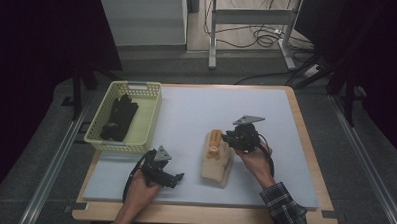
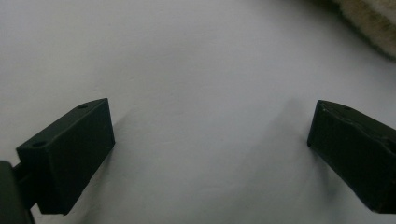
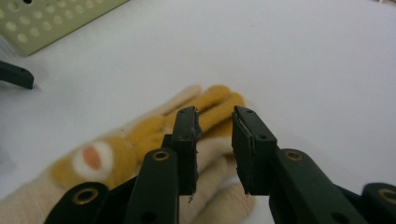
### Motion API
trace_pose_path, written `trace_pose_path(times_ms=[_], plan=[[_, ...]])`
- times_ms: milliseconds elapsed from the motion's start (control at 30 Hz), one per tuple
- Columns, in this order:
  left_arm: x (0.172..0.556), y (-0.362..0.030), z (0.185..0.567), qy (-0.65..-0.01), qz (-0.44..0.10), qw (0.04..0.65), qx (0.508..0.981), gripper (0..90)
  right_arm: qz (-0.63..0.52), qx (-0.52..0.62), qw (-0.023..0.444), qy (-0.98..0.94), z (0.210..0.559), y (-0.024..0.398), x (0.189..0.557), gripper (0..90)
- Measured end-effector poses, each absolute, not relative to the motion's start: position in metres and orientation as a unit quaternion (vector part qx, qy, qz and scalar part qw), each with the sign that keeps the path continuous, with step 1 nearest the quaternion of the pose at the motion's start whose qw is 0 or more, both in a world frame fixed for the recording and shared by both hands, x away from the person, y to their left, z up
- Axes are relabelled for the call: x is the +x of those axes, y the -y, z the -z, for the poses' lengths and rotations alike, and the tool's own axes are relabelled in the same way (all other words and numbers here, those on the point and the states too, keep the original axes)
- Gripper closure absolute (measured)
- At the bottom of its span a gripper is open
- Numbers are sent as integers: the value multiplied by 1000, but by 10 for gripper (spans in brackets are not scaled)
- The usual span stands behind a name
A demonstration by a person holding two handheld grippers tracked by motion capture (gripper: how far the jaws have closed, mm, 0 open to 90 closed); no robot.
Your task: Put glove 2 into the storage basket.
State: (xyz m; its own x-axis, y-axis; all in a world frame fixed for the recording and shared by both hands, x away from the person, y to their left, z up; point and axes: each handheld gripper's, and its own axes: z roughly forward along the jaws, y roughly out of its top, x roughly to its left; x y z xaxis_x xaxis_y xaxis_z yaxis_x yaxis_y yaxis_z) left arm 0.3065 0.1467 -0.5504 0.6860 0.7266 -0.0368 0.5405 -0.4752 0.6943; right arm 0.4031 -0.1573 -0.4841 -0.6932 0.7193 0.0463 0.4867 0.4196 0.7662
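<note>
A cream knitted glove [image 1: 217,160] with yellow-orange fingers lies flat on the white mat [image 1: 196,107], fingers pointing away from the person. My right gripper [image 1: 226,138] hovers at the glove's finger end, over its right side. In the right gripper view the glove [image 3: 116,154] lies under and beyond the right gripper [image 3: 215,116], whose jaws stand a narrow gap apart with nothing between them. My left gripper [image 1: 176,179] rests low on the mat left of the glove. In its own view the left gripper [image 2: 210,135] is wide open over bare mat, with the glove's cuff [image 2: 373,18] at the top right.
A pale yellow basket [image 1: 149,115] holding black gloves [image 1: 119,116] stands at the mat's back left; its perforated wall [image 3: 51,18] appears in the right gripper view. The mat lies on a wooden table with a rim around it. Dark floor rails run along both sides.
</note>
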Motion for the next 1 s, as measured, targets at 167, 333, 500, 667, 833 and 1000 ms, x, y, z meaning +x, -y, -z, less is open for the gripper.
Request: trace_pose_path(times_ms=[167,333,500,667,833,1000], plan=[[306,-147,550,-373,-133,351,849,7,-409,384,112,-820,492,178,396,657],[306,-147,550,-373,-133,351,849,7,-397,384,69,-831,515,174,393,615],[306,-147,550,-373,-133,351,849,7,-394,388,70,-830,523,169,390,862],[307,-147,550,-372,-133,350,849,7,-419,373,116,-820,492,175,372,861],[306,-147,550,-373,-133,351,849,6,-380,372,119,-838,497,177,370,731],[307,-147,550,-373,-133,351,849,7,-388,401,120,-821,507,195,374,618]])
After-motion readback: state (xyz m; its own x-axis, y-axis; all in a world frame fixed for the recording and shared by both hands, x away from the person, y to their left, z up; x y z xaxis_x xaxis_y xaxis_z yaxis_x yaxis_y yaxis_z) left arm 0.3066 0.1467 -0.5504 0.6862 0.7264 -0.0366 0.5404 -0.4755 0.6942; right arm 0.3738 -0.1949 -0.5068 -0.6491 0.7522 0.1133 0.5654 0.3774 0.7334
